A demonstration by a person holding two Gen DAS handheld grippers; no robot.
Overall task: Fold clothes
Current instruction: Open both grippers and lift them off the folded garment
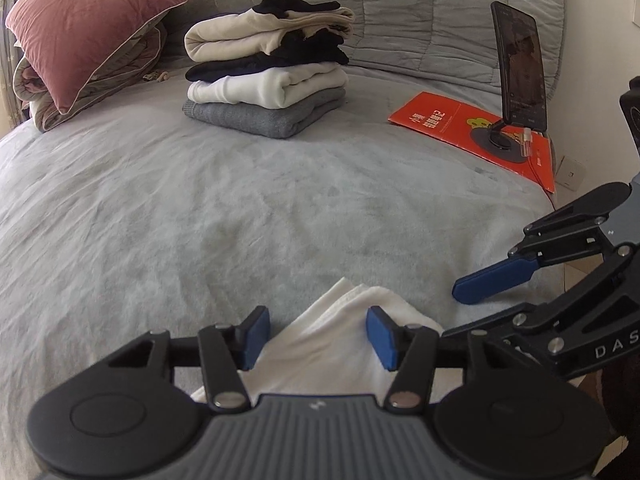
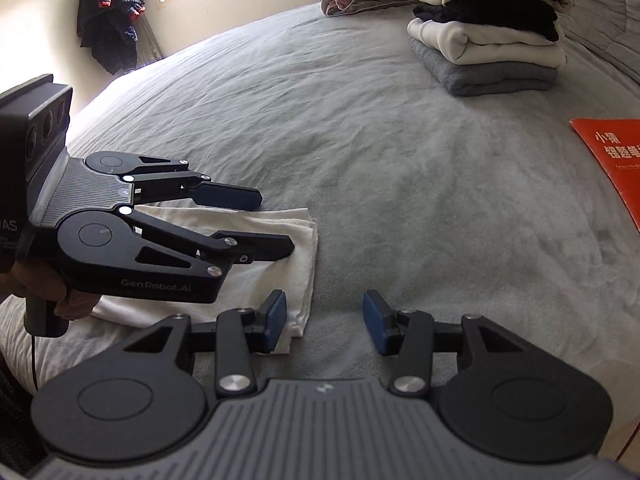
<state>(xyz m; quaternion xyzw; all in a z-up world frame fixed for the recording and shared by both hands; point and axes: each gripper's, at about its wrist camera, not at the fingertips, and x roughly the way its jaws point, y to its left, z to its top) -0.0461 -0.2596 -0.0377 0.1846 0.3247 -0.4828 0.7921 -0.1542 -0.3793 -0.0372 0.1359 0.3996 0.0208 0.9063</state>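
A folded white cloth (image 1: 332, 336) lies flat on the grey bed near the front edge; it also shows in the right wrist view (image 2: 276, 236). My left gripper (image 1: 318, 338) is open and hovers right over the cloth, its fingers spread on either side of the cloth's corner. In the right wrist view the left gripper (image 2: 266, 220) sits above the cloth. My right gripper (image 2: 325, 322) is open and empty just right of the cloth, its left fingertip (image 2: 276, 318) over the cloth's near corner. A stack of folded clothes (image 1: 268, 68) stands at the back of the bed (image 2: 492, 32).
A pink pillow on a rolled blanket (image 1: 88, 40) lies back left. A phone on a stand (image 1: 520, 68) rests on a red booklet (image 1: 472, 128) at the right edge of the bed. Dark clothes (image 2: 110, 16) hang on the wall by the window.
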